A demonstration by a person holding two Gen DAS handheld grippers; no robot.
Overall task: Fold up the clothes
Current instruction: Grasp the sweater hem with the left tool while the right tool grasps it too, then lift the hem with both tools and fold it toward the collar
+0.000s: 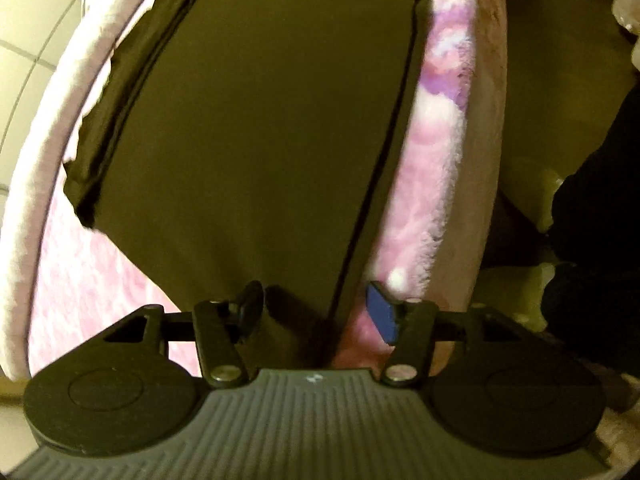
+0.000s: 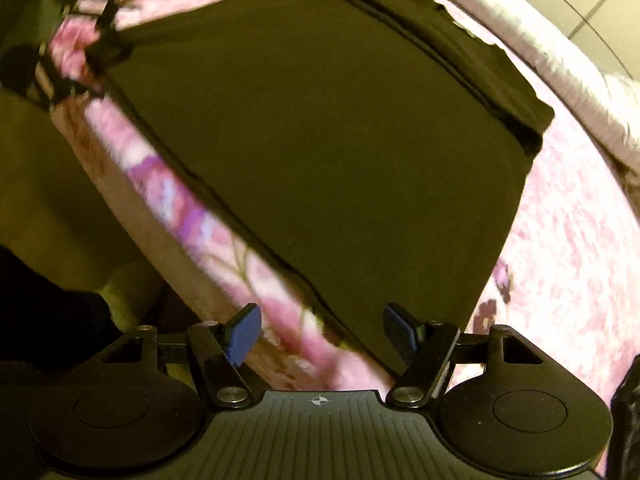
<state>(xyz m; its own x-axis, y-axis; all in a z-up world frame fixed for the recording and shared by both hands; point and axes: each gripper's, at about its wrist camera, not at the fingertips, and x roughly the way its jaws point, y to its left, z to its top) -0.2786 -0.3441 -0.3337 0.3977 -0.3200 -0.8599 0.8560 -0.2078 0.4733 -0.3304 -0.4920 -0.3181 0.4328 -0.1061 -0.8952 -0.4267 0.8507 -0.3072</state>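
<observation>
Both spread grippers [image 1: 316, 312] [image 2: 320, 332] straddle dark garment's [image 2: 320, 140] near edge on pink blanket [image 2: 560, 240].

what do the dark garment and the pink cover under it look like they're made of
Dark garment: likely a thin, smooth knit such as cotton jersey, with a matte finish; it lies flat, with thin stacked layers at the folded edge. Exact fibre cannot be told.

Pink cover: looks like plush fleece, with a fuzzy, raised pile along its edges and a soft floral print.

Both grippers are open and hold nothing.

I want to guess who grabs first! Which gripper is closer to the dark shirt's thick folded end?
Probably the left gripper; the dark shirt's folded end lies ahead on its left. The right gripper sits at the opposite corner.
</observation>
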